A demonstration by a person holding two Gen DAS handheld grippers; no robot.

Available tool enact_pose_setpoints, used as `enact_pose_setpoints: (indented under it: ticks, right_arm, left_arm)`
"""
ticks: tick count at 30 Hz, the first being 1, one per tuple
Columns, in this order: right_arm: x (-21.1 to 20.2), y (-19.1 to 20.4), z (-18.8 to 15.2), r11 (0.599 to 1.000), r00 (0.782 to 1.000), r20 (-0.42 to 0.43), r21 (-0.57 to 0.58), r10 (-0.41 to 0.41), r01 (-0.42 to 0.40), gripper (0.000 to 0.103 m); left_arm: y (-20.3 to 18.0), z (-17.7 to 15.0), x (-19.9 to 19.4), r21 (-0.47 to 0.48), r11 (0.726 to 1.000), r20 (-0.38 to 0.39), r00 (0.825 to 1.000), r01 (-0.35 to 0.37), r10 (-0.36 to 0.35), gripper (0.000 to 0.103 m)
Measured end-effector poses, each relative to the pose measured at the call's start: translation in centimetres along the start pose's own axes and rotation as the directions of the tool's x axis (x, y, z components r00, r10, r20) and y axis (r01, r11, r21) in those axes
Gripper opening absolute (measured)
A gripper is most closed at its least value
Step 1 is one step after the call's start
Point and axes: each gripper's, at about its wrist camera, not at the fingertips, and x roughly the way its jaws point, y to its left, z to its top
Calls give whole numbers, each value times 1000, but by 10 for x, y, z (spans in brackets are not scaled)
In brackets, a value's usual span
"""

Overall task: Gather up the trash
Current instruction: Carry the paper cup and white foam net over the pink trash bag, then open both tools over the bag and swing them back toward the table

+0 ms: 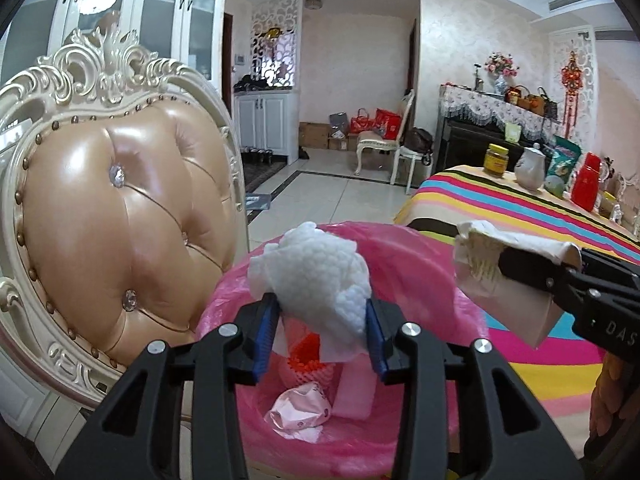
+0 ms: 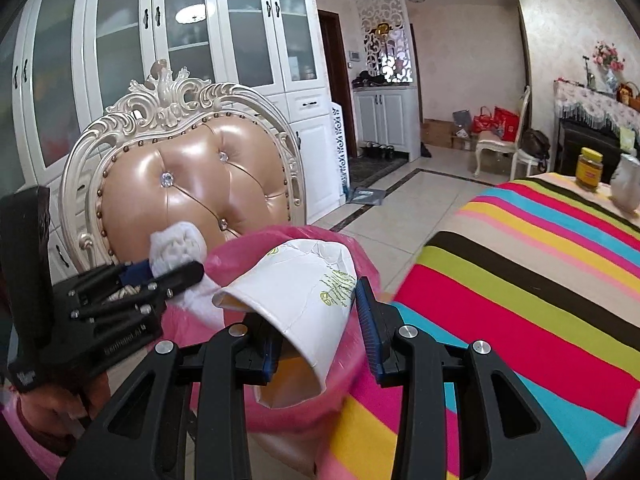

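Note:
A bin with a pink liner (image 1: 400, 256) stands between a chair and a table; inside lie a pink wrapper (image 1: 298, 414) and red-orange netting (image 1: 308, 356). My left gripper (image 1: 321, 302) hangs over the bin, its blue pads pressed on both sides of a crumpled white tissue wad (image 1: 316, 268). From the right, my right gripper (image 1: 520, 268) holds a crushed white paper cup (image 1: 516, 308) above the bin's rim. In the right wrist view the right gripper (image 2: 316, 312) is shut on that paper cup (image 2: 296, 292) over the pink liner (image 2: 256, 248), with the left gripper (image 2: 172, 270) and its tissue wad (image 2: 176, 246) at left.
An ornate chair with a tan padded back (image 1: 120, 208) stands close on the bin's left. The table with a striped cloth (image 1: 520, 208) is on the right and bears a yellow-lidded jar (image 1: 496, 160), a white pitcher (image 1: 530, 168) and a red flask (image 1: 586, 186). White cabinets (image 2: 200, 40) line the wall.

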Motion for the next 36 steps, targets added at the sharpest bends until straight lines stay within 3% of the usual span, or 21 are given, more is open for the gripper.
enact_pose_setpoints:
  ticks: [3, 6, 7, 13, 16, 22, 28, 33, 36]
  right_arm:
    - [14, 5, 5, 1000, 1000, 14, -17, 9, -9, 36]
    - [23, 5, 10, 1000, 999, 33, -29, 4, -3, 63]
    - [23, 3, 11, 1000, 999, 42, -28, 2, -1, 66]
    - [1, -9, 7, 1000, 998, 55, 3, 5, -5, 66]
    - [-24, -13, 0, 1000, 997, 73, -8, -28, 29, 66]
    - [-74, -28, -20, 996, 992, 97, 14, -84, 83, 69]
    - [-128, -57, -52, 979, 975, 100, 64, -197, 191, 74]
    - [-180, -96, -92, 927, 930, 51, 122, -363, 355, 76]
    - [-210, -126, -117, 880, 897, 5, 198, -441, 432, 76]
  left_arm:
    - [7, -1, 7, -19, 1000, -11, 1000, -24, 23, 46]
    - [14, -6, 6, -44, 997, -1, 998, -69, 69, 67]
    - [16, -7, 4, -50, 995, 6, 997, -81, 81, 71]
    - [24, -12, -20, -100, 983, 38, 986, -156, 161, 98]
    - [23, -16, -31, -123, 979, 50, 984, -162, 169, 98]
    - [-9, -23, -42, -88, 989, 37, 992, -117, 120, 98]
    - [-63, -32, -41, -31, 1000, -5, 1000, -2, 2, 98]
    - [-124, -38, -43, 39, 993, -26, 993, 114, -113, 98]
    - [-175, -44, -45, 107, 974, -50, 980, 199, -195, 98]
